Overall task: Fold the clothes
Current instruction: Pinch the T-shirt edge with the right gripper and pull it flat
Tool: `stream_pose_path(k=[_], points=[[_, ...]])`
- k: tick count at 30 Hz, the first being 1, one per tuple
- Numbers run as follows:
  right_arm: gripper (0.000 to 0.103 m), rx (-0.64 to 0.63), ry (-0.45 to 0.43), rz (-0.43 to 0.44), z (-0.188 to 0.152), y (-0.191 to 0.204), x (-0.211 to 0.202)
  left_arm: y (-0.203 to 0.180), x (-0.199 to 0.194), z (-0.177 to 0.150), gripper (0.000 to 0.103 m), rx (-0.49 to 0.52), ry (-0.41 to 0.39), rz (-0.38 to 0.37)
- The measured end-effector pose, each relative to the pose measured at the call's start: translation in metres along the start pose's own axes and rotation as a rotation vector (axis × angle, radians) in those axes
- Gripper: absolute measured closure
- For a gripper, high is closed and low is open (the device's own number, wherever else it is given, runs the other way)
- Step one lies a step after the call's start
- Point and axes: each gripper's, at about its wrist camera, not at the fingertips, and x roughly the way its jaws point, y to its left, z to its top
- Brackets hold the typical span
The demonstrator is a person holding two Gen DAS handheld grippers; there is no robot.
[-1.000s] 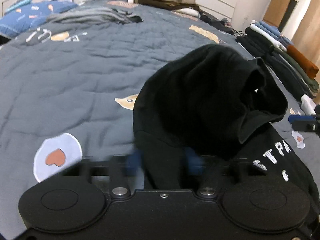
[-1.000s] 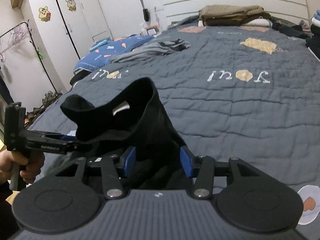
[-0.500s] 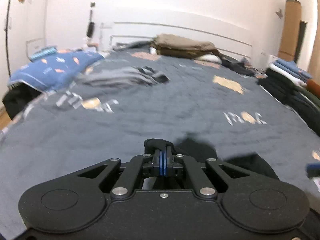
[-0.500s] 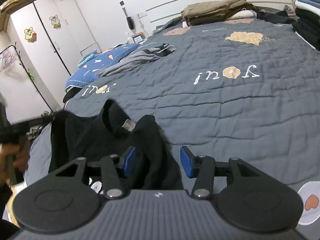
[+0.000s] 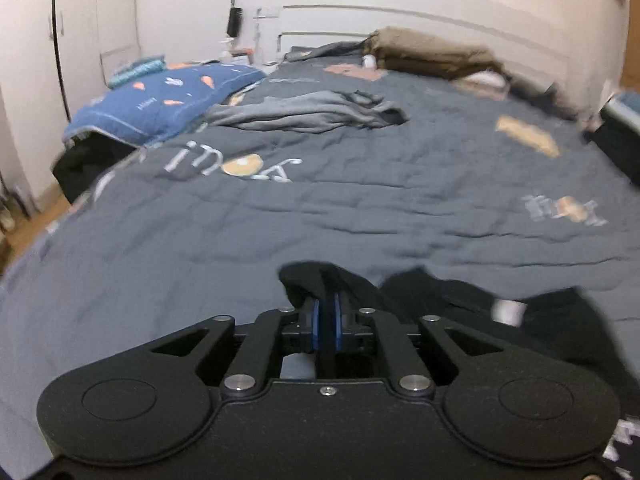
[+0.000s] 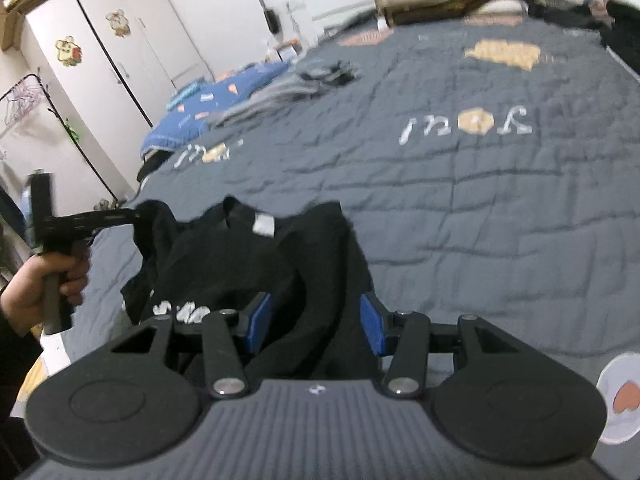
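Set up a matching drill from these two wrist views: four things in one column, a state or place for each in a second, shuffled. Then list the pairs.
Things:
1. left tongs
2. right tongs
3. grey garment
4. brown folded pile

States or places:
A. at the headboard end of the bed
B. pinching a fold of the black sweatshirt
C. crumpled beside the blue pillow
D. pads apart, black cloth lying between them

Pairs: 1-B, 2-D, 3-C, 4-A
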Motion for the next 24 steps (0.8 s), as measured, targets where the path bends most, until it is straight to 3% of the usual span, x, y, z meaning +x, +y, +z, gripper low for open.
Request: stream_pose_path(k=[5, 11, 12, 13, 14, 16, 24], points=[[0.055, 0.071, 0.059, 0.032, -0.003, -0.007, 0.004, -0.014, -0.055, -0.031, 0.094, -0.023, -0.028, -0.123], [0.055, 0.074, 0.093, -0.018, -0.014, -0.012, 0.006, -0.036, -0.097, -0.070, 0.090, -0.064, -0.037, -0.261], [0.055, 0.073, 0.098, -0.029, -0.016, -0.013, 0.006, -0.041, -0.102, -0.075, 0.088, -0.068, -0.037, -0.281], [0.055, 0.073, 0.109, -0.036, -0.017, -0.014, 0.007, -0.045, -0.107, -0.079, 0.079, -0.071, -0.041, -0.296], [0.055, 0.073, 0.118, -0.043, -0.019, -0.014, 0.008, -0.046, -0.111, -0.085, 0.066, -0.081, -0.049, -0.304], [0.055, 0.068, 0.127, -0.051, -0.022, -0.014, 0.009, -0.049, -0.118, -0.095, 0.057, -0.101, -0.066, -0.321], [0.055, 0.102, 0.206, -0.056, -0.036, -0.020, 0.031, -0.046, -0.104, -0.102, 0.057, -0.118, -0.046, -0.330]])
